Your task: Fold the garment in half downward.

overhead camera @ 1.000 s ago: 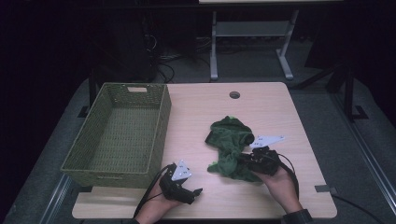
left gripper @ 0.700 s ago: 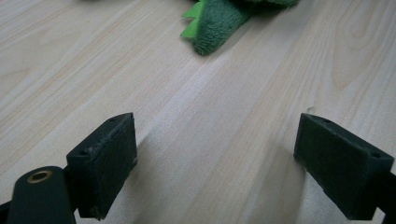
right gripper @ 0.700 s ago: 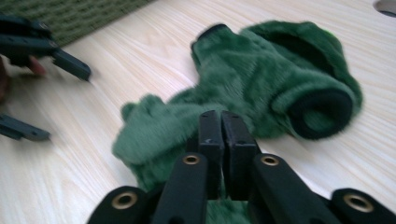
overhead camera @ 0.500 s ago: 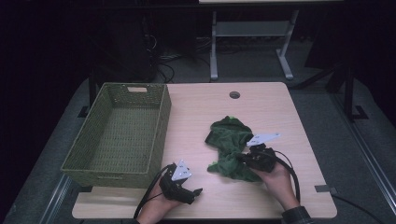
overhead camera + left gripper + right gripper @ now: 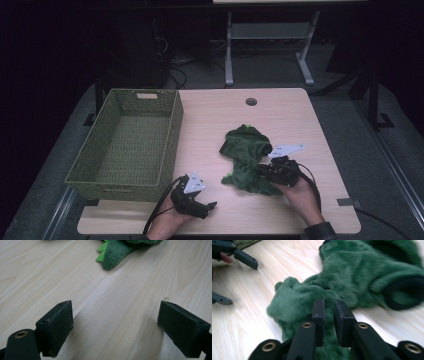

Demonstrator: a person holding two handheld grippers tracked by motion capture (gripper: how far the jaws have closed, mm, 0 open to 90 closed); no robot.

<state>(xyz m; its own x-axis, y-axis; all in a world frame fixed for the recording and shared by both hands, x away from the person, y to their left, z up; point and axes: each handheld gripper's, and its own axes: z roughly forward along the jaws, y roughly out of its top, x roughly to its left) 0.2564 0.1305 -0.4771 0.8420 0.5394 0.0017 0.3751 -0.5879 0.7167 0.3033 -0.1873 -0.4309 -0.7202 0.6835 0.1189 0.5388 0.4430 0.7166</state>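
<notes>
A green plush garment [image 5: 246,150] lies crumpled on the wooden table right of centre; its furry folds show close up in the right gripper view [image 5: 367,272]. My right gripper [image 5: 261,170] lies low at the plush's right side, and its jaws [image 5: 329,305] stand almost together with a pinch of the fur in the narrow gap. These jaws have just been opening a little. My left gripper [image 5: 208,208] rests near the front edge with its jaws [image 5: 115,325] wide apart over bare wood, a tip of the plush [image 5: 112,255] farther ahead.
A green woven basket [image 5: 172,135] stands on the table's left side, nothing inside it. A round cable hole [image 5: 251,101] sits near the far edge. A metal stand [image 5: 265,35] and cables lie on the dark floor beyond.
My right gripper has shifted slightly left into the plush, and the lower fold has bunched a little. The left gripper has stayed put.
</notes>
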